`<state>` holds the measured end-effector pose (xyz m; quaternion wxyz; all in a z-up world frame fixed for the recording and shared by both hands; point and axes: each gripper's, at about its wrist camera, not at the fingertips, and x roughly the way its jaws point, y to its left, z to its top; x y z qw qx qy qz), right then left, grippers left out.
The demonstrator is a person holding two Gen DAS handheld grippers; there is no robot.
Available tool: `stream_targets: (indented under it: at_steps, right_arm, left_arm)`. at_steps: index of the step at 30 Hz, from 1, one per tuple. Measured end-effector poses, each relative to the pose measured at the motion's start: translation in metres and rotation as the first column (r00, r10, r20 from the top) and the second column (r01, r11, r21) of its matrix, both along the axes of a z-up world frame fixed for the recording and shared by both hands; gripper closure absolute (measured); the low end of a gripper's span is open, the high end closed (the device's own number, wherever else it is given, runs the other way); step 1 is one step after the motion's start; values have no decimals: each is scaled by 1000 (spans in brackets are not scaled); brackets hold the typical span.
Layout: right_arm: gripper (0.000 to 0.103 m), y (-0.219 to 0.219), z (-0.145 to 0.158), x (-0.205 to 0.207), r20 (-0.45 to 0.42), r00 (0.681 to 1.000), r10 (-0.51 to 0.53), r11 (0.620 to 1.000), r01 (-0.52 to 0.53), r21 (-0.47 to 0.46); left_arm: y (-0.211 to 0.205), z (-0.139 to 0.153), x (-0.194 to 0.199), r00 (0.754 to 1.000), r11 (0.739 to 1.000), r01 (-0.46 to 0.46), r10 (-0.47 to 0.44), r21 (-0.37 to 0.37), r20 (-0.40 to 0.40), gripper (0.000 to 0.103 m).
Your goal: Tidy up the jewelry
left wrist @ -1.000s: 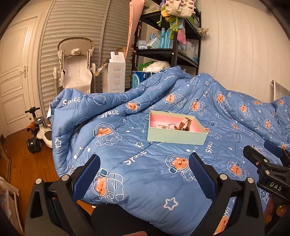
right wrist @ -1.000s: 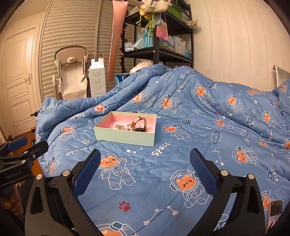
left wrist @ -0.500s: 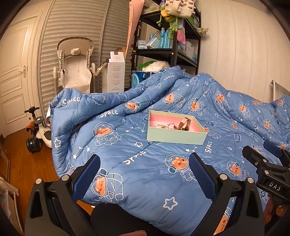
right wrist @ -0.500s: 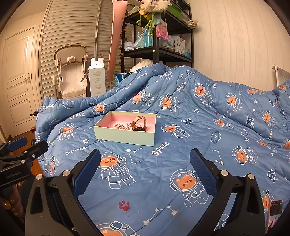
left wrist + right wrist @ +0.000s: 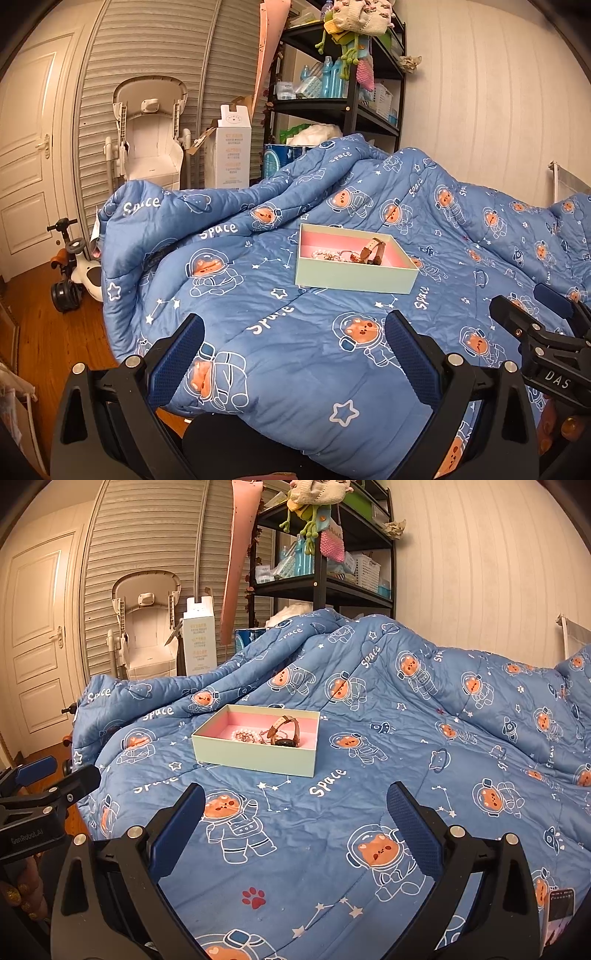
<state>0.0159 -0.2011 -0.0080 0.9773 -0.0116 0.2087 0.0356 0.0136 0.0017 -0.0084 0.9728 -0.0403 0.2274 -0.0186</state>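
A pale green box with a pink inside sits on a blue space-print quilt. In it lie a brown-strap watch and a tangle of beaded jewelry. My left gripper is open and empty, low over the quilt's near edge, short of the box. My right gripper is open and empty over the quilt, in front of the box. Each gripper shows at the edge of the other's view, the right one and the left one.
A black shelf rack with bottles and toys stands behind the bed. A white baby chair, a tall white carton and a ride-on toy stand on the wooden floor at left. A phone lies at the right edge.
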Motion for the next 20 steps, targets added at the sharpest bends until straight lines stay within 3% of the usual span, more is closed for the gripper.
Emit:
stream_targets:
  at_steps: [20]
  right_arm:
    - [6,2,-2,0,-4,1000,6,1000,-6,-5]
  left_arm:
    - [1,0,0,1000,1000,-19,19,-9,-9,7]
